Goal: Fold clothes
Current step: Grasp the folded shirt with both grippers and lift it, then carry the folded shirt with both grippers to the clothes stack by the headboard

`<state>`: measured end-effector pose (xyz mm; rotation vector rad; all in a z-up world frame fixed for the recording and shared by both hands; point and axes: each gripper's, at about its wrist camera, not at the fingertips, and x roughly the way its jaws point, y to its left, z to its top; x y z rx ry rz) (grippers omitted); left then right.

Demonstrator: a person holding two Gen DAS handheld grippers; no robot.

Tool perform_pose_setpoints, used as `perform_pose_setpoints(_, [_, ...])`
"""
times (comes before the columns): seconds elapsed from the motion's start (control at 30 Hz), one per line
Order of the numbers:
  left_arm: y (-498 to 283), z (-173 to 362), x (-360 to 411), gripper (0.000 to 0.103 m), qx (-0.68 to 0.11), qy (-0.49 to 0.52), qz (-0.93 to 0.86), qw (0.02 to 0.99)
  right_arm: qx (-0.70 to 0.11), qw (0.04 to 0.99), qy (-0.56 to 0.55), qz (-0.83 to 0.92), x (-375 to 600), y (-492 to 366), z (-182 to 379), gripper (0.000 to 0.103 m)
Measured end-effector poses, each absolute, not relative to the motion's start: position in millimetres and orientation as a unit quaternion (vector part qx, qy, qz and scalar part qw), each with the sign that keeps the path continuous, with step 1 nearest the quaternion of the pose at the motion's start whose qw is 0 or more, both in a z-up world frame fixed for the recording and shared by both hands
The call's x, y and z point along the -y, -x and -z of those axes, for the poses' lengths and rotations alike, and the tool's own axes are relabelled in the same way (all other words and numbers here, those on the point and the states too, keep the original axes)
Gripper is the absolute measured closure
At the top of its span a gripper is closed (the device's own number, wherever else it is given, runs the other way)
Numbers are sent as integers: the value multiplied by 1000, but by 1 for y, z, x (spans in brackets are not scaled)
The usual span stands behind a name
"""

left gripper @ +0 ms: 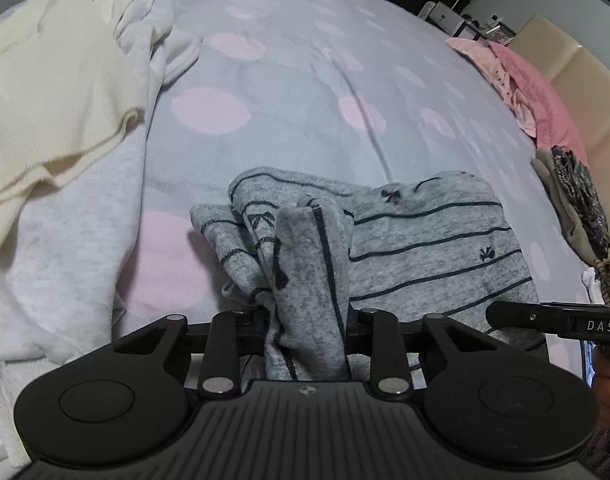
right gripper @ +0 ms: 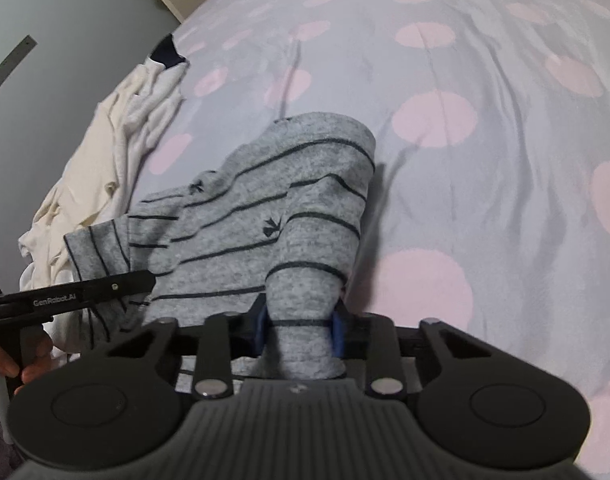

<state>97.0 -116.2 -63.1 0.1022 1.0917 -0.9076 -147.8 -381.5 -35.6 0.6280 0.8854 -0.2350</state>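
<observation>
A grey garment with thin dark stripes (left gripper: 417, 240) lies bunched on the bed. My left gripper (left gripper: 307, 320) is shut on a fold of its left part, which rises up through the jaws. My right gripper (right gripper: 299, 328) is shut on another fold of the same striped garment (right gripper: 265, 208); its blue pads (right gripper: 339, 330) press the cloth from both sides. The right gripper's arm shows at the right edge of the left wrist view (left gripper: 553, 316), and the left gripper's arm shows at the left edge of the right wrist view (right gripper: 85, 290).
The bed has a pale grey cover with pink dots (left gripper: 305, 80). A pile of cream and white clothes (left gripper: 57, 100) lies at the left. Pink cloth (left gripper: 537, 84) and dark patterned clothes (left gripper: 581, 200) lie at the right edge. A wall (right gripper: 65, 20) stands beyond the bed.
</observation>
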Motion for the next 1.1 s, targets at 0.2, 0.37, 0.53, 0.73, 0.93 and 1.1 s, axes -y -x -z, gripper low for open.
perform_pose_setpoints(0.2, [-87, 34, 115, 80, -461, -34, 443, 768, -384, 870, -292, 100, 379, 160, 12, 74])
perform_pose_setpoints(0.37, [-70, 1, 111, 81, -414, -22, 467, 781, -336, 892, -279, 117, 372, 182, -16, 75])
perform_pose_setpoints(0.53, [-47, -32, 117, 81, -379, -19, 496, 781, -285, 912, -265, 131, 369, 218, -47, 75])
perform_pose_setpoints(0.73, [-7, -82, 143, 81, -330, -30, 552, 765, -232, 921, -267, 162, 383, 280, -93, 76])
perform_pose_setpoints(0.93, [33, -133, 186, 82, -294, -13, 615, 731, -179, 927, -257, 208, 407, 355, -150, 76])
perform_pose_setpoints(1.1, [79, -171, 241, 82, -260, -5, 678, 688, -151, 924, -224, 272, 431, 427, -210, 76])
